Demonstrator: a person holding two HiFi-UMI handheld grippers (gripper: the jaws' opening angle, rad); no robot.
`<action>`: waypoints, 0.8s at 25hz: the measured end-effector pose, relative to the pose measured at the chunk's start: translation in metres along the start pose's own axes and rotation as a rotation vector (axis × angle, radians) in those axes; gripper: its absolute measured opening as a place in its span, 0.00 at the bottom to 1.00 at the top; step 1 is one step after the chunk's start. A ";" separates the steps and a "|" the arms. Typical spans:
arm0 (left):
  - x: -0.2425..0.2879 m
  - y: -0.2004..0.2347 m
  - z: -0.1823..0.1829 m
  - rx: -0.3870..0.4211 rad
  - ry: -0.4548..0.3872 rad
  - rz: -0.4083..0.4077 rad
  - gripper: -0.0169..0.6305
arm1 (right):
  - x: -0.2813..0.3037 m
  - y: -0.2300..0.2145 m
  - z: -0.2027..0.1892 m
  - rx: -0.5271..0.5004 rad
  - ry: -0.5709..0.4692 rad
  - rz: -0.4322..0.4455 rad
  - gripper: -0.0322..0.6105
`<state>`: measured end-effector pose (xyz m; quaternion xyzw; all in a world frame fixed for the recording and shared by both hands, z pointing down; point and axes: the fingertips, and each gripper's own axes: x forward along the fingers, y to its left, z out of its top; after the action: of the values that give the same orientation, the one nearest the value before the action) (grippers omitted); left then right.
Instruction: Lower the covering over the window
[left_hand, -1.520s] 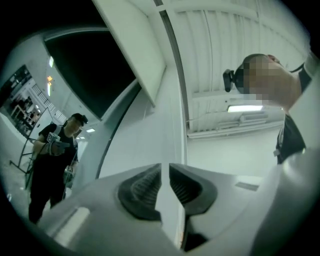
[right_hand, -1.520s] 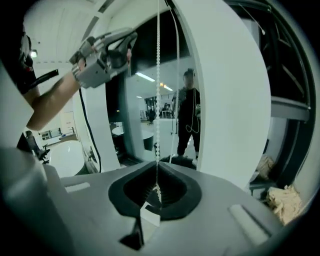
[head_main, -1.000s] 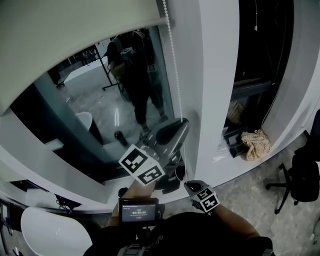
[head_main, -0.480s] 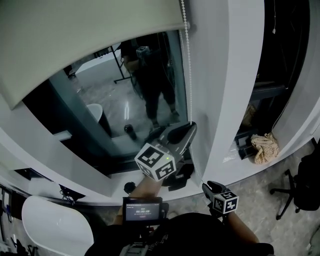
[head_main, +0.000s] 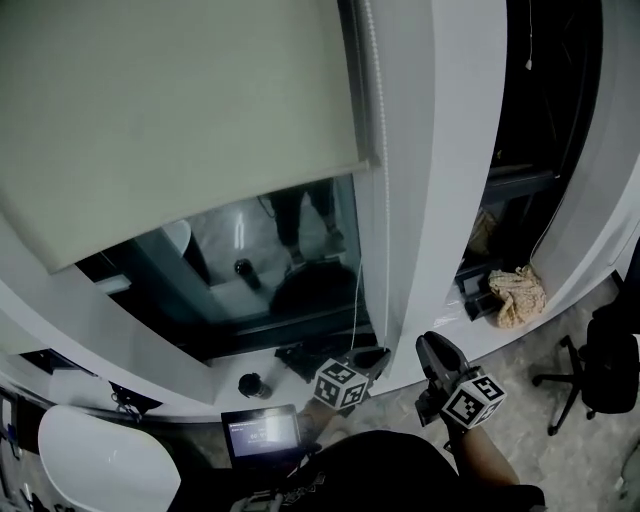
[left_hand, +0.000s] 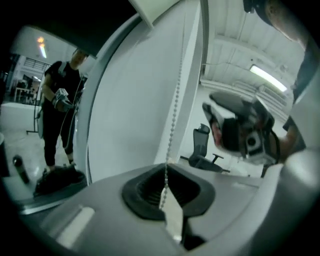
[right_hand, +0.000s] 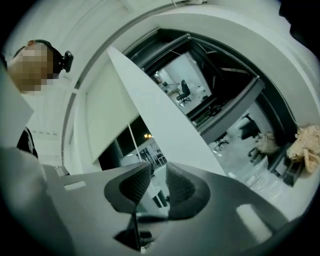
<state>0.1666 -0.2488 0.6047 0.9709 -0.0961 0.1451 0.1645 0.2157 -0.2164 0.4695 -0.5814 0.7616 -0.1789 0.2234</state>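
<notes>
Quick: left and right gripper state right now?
Left gripper: shut on the white beaded blind chain.
Right gripper: open, nothing between the jaws; they have just been closing slightly.

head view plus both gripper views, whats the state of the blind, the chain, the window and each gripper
roller blind: partly lowered, bottom edge short of the sill
window: lower strip of glass uncovered
bead chain: taut, pinched in the left gripper
left gripper: shut on the bead chain
right gripper: jaws apart, have just been closing a little, nothing between them
</notes>
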 end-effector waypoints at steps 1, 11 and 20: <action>0.001 -0.006 -0.018 -0.026 0.027 -0.010 0.04 | 0.004 0.012 0.013 -0.019 -0.018 0.029 0.18; -0.001 -0.013 -0.144 -0.138 0.301 -0.033 0.04 | 0.050 0.133 0.139 -0.223 -0.157 0.316 0.21; -0.009 -0.026 -0.183 -0.158 0.409 -0.079 0.04 | 0.087 0.186 0.175 -0.386 -0.136 0.359 0.24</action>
<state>0.1183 -0.1596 0.7601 0.9084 -0.0339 0.3243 0.2618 0.1424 -0.2541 0.2123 -0.4797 0.8557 0.0514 0.1873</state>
